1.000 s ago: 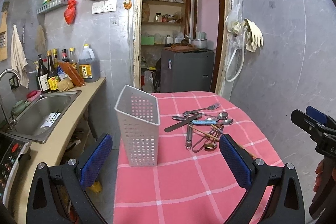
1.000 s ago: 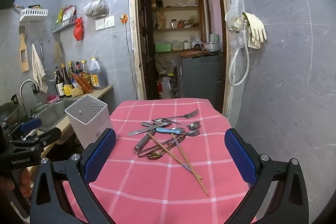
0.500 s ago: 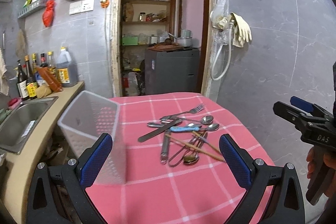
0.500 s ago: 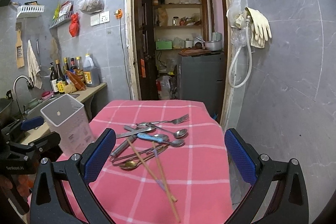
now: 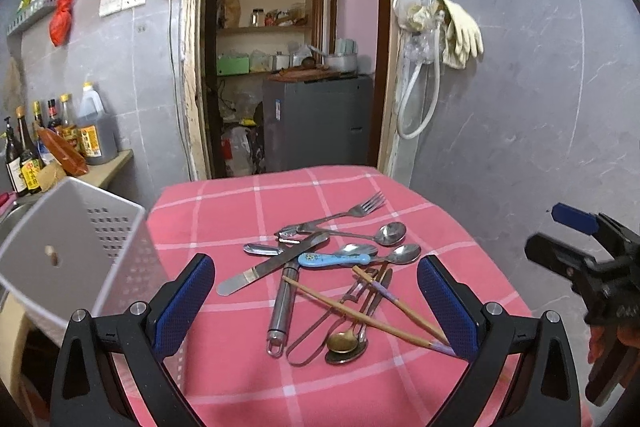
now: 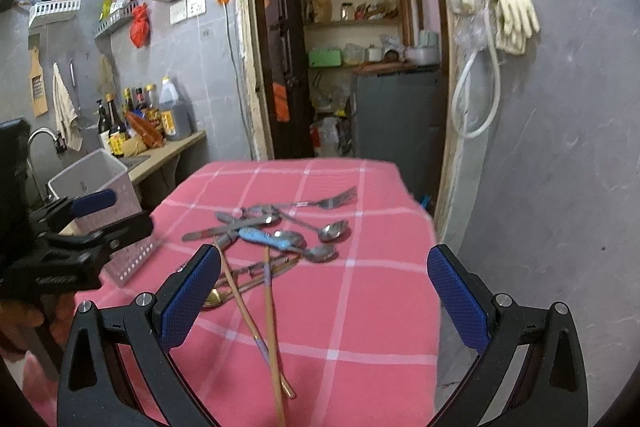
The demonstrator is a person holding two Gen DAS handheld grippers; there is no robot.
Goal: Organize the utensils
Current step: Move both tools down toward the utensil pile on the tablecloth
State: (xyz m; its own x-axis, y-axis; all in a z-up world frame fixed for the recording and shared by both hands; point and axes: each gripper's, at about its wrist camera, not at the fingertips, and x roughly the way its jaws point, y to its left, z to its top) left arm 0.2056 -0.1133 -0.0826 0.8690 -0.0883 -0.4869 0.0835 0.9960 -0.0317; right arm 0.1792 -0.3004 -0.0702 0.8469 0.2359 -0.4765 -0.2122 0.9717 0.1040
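Fingers of the left gripper (image 5: 316, 301) are spread wide and hold nothing, hanging above the near side of the surface (image 5: 248, 379). Those of the right gripper (image 6: 324, 293) are spread and empty too. Utensils (image 5: 332, 263) lie in a crossed heap at the middle of the pink checked surface, chopsticks (image 6: 270, 311) nearest. A white perforated holder (image 5: 76, 251) stands at its left edge.

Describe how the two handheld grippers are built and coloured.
Both match: the left gripper and right gripper have black angular plastic frames with triangular cutouts and silver bolts. Their fingers carry blue textured pads. White lettering, unreadable, marks the left gripper's side in the right wrist view.
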